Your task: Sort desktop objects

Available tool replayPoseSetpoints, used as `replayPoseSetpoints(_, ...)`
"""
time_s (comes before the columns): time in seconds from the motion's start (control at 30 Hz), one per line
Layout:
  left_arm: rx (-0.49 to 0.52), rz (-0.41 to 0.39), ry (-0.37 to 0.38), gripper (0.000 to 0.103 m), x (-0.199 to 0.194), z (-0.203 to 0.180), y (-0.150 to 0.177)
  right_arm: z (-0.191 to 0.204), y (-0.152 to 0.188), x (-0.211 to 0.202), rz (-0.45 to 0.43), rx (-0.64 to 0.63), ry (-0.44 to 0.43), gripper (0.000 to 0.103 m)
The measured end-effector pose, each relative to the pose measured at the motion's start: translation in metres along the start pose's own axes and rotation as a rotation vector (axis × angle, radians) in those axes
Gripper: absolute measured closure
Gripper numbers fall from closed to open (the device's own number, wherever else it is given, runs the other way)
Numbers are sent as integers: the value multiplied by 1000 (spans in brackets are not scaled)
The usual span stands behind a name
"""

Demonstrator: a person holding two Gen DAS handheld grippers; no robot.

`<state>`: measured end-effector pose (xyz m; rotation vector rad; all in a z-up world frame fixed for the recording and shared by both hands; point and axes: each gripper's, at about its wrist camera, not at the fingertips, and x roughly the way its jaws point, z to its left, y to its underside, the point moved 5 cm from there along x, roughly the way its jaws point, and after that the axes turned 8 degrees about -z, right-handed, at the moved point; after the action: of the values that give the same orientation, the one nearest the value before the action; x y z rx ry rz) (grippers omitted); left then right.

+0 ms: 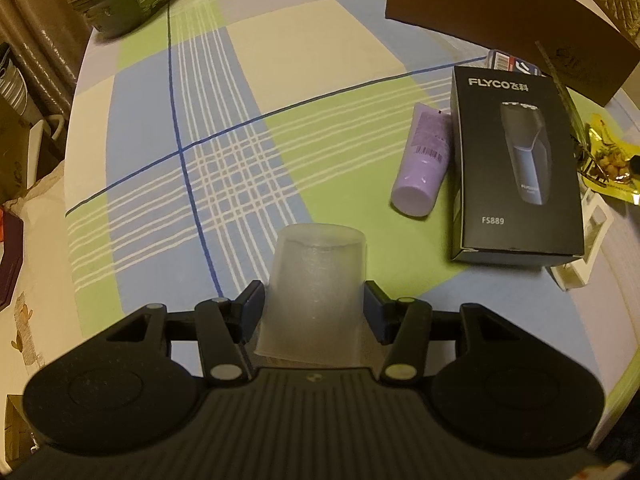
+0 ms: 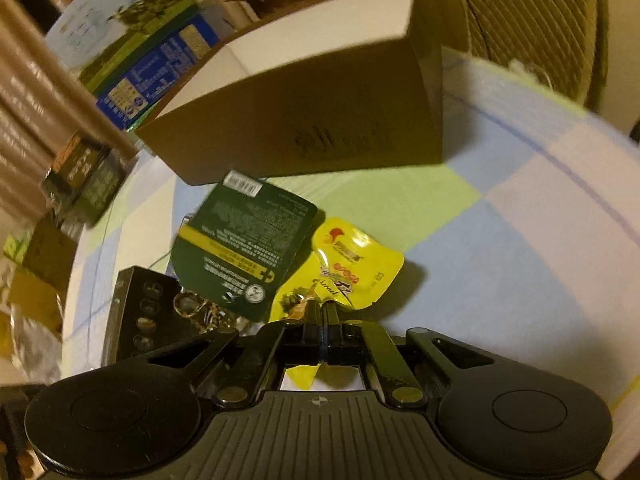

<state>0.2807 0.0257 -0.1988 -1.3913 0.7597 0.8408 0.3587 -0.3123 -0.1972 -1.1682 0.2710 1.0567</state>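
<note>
Left claw (image 1: 314,304) clamped on upturned clear cup (image 1: 316,280) over open worktop (image 1: 224,92), black box (image 1: 516,164) well right. Right claw (image 2: 322,312) pinched shut on yellow packet (image 2: 352,268), cardboard box (image 2: 320,116) close ahead.

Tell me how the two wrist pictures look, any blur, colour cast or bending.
Left wrist view: sharp, warm yellowish light, fisheye curving the plaid tablecloth lines; the translucent cup is clear. Right wrist view: tilted, motion-smeared toward the edges, the brown carton soft, the yellow snack packet showing glare.
</note>
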Motion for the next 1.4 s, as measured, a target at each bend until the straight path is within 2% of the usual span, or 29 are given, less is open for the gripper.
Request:
replayPoseSetpoints(0.2, 0, -9, 11, 55, 1, -3, -1, 12, -11, -28, -55, -149, 29, 103)
replayPoseSetpoints(0.4, -3, -16, 17, 55, 2, -5, -2, 11, -15, -38, -49, -186, 43, 103)
replayPoseSetpoints(0.53, 3, -17, 17, 55, 4, -8, -1, 10, -4, -35, 42, -273, -10, 103)
replayPoseSetpoints(0.6, 0, -17, 18, 55, 4, -7, -1, 2, 5, -29, 93, -317, 17, 103)
replayPoseSetpoints(0.63, 1, -17, 18, 55, 4, -7, -1, -4, 9, -26, 112, -312, 32, 103)
replayPoseSetpoints(0.73, 4, -16, 18, 55, 4, -7, -1, -27, 15, -21, 162, -191, 85, 102)
replayPoseSetpoints(0.77, 4, -15, 18, 55, 4, -7, -1, -32, 16, -20, 180, -148, 89, 100)
replayPoseSetpoints(0.8, 4, -15, 19, 55, 4, -7, -1, -35, 17, -20, 186, -112, 89, 86)
replayPoseSetpoints(0.83, 4, -15, 19, 55, 4, -7, -1, -37, 17, -20, 181, -76, 96, 52)
replayPoseSetpoints(0.87, 4, -14, 19, 55, 4, -7, -1, -39, 18, -21, 172, -35, 109, 34)
replayPoseSetpoints(0.9, 4, -14, 20, 55, 4, -7, -1, -39, 18, -22, 149, 4, 116, 21)
replayPoseSetpoints(0.97, 4, -13, 23, 55, 5, -7, -1, -39, 14, -20, 122, 58, 117, 21)
replayPoseSetpoints(1.07, 10, -12, 24, 55, 5, -7, -2, -32, 13, -10, 124, 119, 157, 21)
replayPoseSetpoints(1.17, 11, -13, 28, 55, 6, -6, -3, -21, 14, 1, 136, 135, 216, 14)
replayPoseSetpoints(1.23, 12, -14, 31, 55, 6, -6, -3, -12, 15, 9, 130, 115, 259, 12)
replayPoseSetpoints(1.33, 11, -15, 39, 55, 6, -5, -3, -3, 21, 20, 119, 12, 364, 12)
replayPoseSetpoints(1.4, 10, -15, 42, 55, 6, -4, -3, 2, 23, 24, 121, -55, 397, 12)
